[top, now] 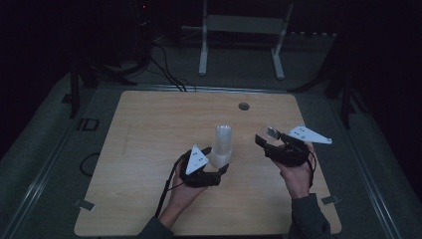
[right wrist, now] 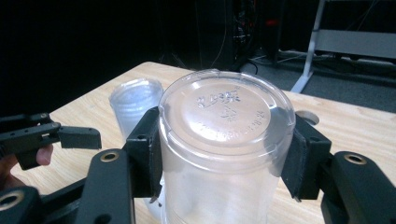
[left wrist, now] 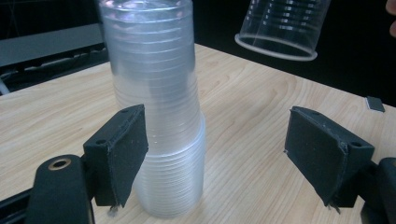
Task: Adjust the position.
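- The work in hand, as I judge it, is nesting a single clear plastic cup upside down onto the stack of clear plastic cups that stands inverted near the middle of the wooden surface.
- The right gripper holds that single cup base-up above the surface, its fingers closed on opposite sides of the cup wall just under the base. In the high view the cup hangs to the right of the stack, well apart from it.
- The left gripper sits low beside the foot of the stack with its fingers spread. One pad lies at the stack's side; whether it touches I cannot tell. The other stands clear, so nothing is clamped.
- To do this well: carry the cup over until its open rim is centred above the top of the stack, level it, then lower it straight down.
- Steady the stack's lower part lightly with the left fingers, since a tall, light stack could tip from a sideways nudge.
- Keep the squeeze gentle; thin plastic that bows out of round may catch on the stack's top.
- Release only once the cup has seated.
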Demonstrator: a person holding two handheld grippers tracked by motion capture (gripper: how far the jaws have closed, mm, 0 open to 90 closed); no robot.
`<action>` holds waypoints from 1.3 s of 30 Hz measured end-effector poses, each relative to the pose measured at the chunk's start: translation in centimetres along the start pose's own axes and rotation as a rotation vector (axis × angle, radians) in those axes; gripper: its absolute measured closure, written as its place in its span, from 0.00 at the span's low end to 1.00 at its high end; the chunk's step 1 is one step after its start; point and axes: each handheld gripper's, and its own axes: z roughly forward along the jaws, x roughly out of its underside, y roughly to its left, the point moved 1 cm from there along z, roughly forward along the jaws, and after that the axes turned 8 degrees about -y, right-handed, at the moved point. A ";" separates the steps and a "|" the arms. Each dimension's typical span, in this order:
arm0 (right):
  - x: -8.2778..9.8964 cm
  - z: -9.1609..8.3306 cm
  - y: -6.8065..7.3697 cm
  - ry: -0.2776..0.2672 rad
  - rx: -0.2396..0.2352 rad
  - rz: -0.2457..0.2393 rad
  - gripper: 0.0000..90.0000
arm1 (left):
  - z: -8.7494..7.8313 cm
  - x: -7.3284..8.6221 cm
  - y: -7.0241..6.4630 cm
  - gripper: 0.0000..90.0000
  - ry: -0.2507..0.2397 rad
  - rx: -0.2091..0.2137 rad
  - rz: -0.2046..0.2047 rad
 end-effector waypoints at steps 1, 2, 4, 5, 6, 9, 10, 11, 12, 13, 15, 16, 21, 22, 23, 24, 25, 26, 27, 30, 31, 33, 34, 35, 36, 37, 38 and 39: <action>0.2 0.0 0.0 0.003 0.003 0.006 0.45 | 0.0 0.0 0.0 0.23 0.001 0.001 0.001; 0.4 -0.1 0.0 0.006 0.003 0.010 0.45 | 0.0 0.0 -0.1 0.23 0.001 0.001 0.003; 0.8 -0.1 -0.2 0.007 -0.003 0.025 0.45 | 0.1 0.0 -0.1 0.24 0.004 0.007 0.005; 1.0 -0.1 -0.2 0.009 -0.005 0.034 0.45 | 0.1 0.0 -0.2 0.25 0.003 0.008 0.003; 1.1 -0.2 -0.3 0.012 -0.004 0.039 0.45 | 0.1 0.0 -0.2 0.25 0.003 0.008 0.003; 1.6 -0.3 -0.5 0.014 0.000 0.056 0.45 | 0.1 0.0 -0.1 0.26 0.005 0.012 -0.002; 1.7 -0.3 -0.5 0.017 0.000 0.060 0.45 | 0.1 0.0 -0.1 0.26 0.005 0.012 -0.002; 1.9 -0.3 -0.5 0.019 0.000 0.064 0.45 | 0.2 0.1 -0.1 0.26 0.007 0.013 -0.002; 2.0 -0.3 -0.5 0.019 0.000 0.067 0.45 | 0.2 0.1 -0.2 0.26 0.008 0.015 -0.003; 2.1 -0.3 -0.5 0.020 -0.005 0.075 0.45 | 0.2 0.1 -0.2 0.26 0.008 0.017 -0.004; 2.4 -0.3 -0.5 0.021 -0.008 0.086 0.45 | 0.3 0.1 -0.3 0.26 0.009 0.018 -0.003; 2.5 -0.3 -0.6 0.023 -0.007 0.087 0.45 | 0.4 0.1 -0.4 0.26 0.014 0.024 0.002; 3.2 -0.2 -0.5 0.032 -0.013 0.099 0.45 | 0.8 0.1 -0.9 0.26 0.015 0.039 0.007; 3.3 -0.1 -0.5 0.033 -0.016 0.103 0.45 | 0.9 0.1 -1.0 0.26 0.017 0.041 0.008; 3.4 -0.1 -0.5 0.035 -0.020 0.111 0.45 | 1.0 0.2 -1.1 0.26 0.020 0.044 0.011; 3.6 0.0 -0.5 0.035 -0.026 0.120 0.45 | 1.1 0.2 -1.3 0.26 0.021 0.049 0.012; 3.7 0.0 -0.5 0.036 -0.029 0.126 0.45 | 1.2 0.2 -1.4 0.26 0.021 0.050 0.012; 3.8 0.1 -0.5 0.038 -0.030 0.126 0.45 | 1.3 0.2 -1.5 0.26 0.023 0.055 0.017; 3.9 0.1 -0.5 0.040 -0.032 0.130 0.45 | 1.4 0.2 -1.6 0.26 0.025 0.057 0.020; 4.2 0.2 -0.4 0.040 -0.044 0.147 0.45 | 1.6 0.1 -1.8 0.26 0.019 0.066 0.025; 4.2 0.2 -0.4 0.039 -0.047 0.150 0.45 | 1.8 0.0 -1.9 0.26 0.018 0.069 0.025; 4.3 0.1 -0.4 0.038 -0.047 0.157 0.45 | 2.0 -0.1 -2.1 0.26 0.012 0.078 0.022; 4.4 0.1 -0.4 0.035 -0.052 0.165 0.45 | 2.1 -0.2 -2.2 0.26 0.012 0.083 0.026; 4.5 0.0 -0.4 0.033 -0.058 0.178 0.45 | 2.2 -0.3 -2.3 0.26 0.011 0.088 0.029; 4.5 0.0 -0.4 0.030 -0.062 0.185 0.45 | 2.4 -0.3 -2.4 0.26 0.009 0.095 0.033; 4.6 -0.1 -0.4 0.027 -0.062 0.192 0.45 | 2.5 -0.3 -2.5 0.26 0.011 0.100 0.036; 4.6 -0.1 -0.4 0.027 -0.063 0.198 0.45 | 2.5 -0.3 -2.6 0.26 0.008 0.101 0.040; 4.7 -0.1 -0.4 0.025 -0.066 0.203 0.45 | 2.6 -0.3 -2.7 0.26 0.005 0.104 0.041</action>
